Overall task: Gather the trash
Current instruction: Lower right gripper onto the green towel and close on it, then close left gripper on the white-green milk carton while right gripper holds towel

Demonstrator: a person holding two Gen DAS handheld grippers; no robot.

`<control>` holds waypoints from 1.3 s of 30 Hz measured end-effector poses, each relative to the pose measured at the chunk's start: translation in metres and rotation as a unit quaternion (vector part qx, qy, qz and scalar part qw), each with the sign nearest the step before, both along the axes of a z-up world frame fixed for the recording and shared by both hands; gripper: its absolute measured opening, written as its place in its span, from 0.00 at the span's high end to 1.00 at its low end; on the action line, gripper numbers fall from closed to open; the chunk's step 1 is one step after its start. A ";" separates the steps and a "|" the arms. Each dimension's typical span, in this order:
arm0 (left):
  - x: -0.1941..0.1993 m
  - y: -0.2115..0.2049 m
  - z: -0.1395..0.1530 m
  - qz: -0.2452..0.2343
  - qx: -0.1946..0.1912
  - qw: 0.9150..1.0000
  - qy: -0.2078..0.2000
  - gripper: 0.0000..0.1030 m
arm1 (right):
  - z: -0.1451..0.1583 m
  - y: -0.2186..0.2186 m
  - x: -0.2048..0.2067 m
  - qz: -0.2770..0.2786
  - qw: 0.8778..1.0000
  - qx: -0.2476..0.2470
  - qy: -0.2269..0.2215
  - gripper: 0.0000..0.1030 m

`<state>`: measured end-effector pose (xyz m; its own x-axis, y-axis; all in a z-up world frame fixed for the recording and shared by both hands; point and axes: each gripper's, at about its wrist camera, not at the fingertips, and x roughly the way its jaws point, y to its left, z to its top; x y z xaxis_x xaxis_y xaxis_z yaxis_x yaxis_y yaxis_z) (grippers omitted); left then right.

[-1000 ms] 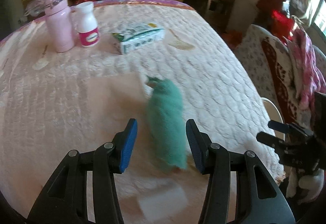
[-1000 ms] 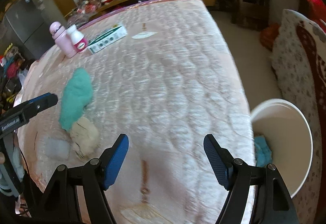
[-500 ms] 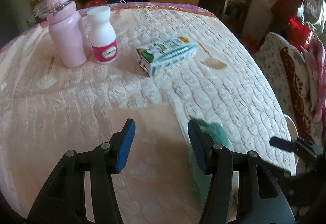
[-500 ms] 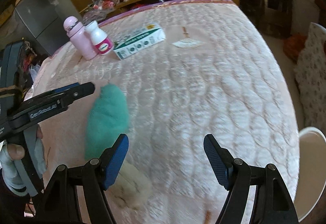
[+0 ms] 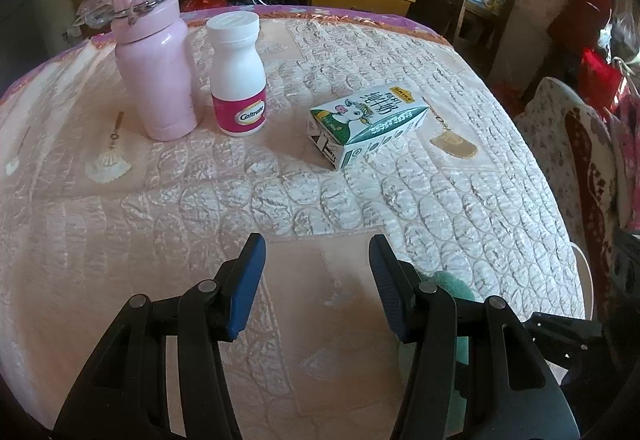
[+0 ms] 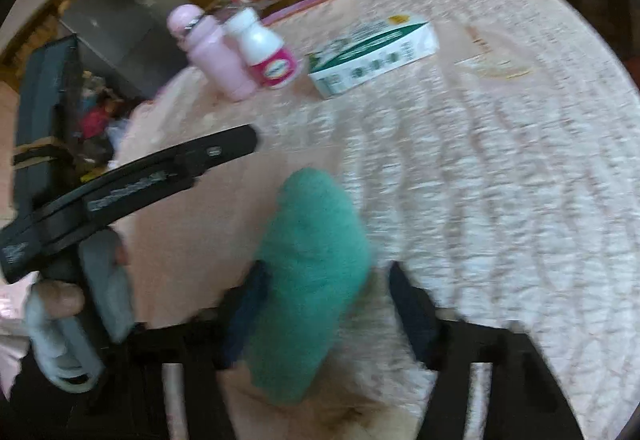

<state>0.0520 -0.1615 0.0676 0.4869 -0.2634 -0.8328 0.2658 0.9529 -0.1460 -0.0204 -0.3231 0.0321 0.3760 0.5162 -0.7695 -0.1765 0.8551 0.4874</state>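
The table (image 5: 460, 200), draped in a pale pink quilted cloth, fills the ground ahead of both tools; a green fuzzy wad (image 6: 312, 280), soft and woolly like a bunched cloth, long and rounded at its far end, lies on the cloth between the fingers of the right gripper (image 6: 324, 304), its near end overlapping a pale cream fluffy lump (image 6: 372, 380) close under that tool; the right jaws are closing with the wad between them, the left pad seeming to touch its side and the right pad showing a gap, though blur keeps me from telling whether it is pinched; in the left wrist view only a sliver of the same wad (image 5: 452, 282) peeks out behind the right finger of the left gripper (image 5: 316, 282), whose jaws stand apart with bare cloth between them; beyond the left tool and a little to its right lies a green-and-white carton (image 5: 368, 120) on its side; farther off to the left stand a pink flask (image 5: 154, 60) and, just beside it, a white pill bottle (image 5: 240, 80) with a magenta label; a gloved hand (image 6: 68, 320) grips the left tool's handle
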 end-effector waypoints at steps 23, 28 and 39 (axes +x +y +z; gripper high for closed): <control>0.015 -0.028 0.005 -0.031 -0.011 0.999 -0.011 0.49 | 0.004 -0.057 0.020 -0.067 0.995 -0.070 -0.008 0.64; 0.030 -0.049 0.009 -0.058 0.004 0.998 -0.027 0.44 | 0.021 -0.073 0.019 -0.088 0.994 -0.057 -0.041 0.64; 0.089 -0.096 -0.008 -0.115 0.089 0.988 -0.048 0.43 | 0.017 -0.108 0.022 -0.107 0.993 -0.022 -0.039 0.64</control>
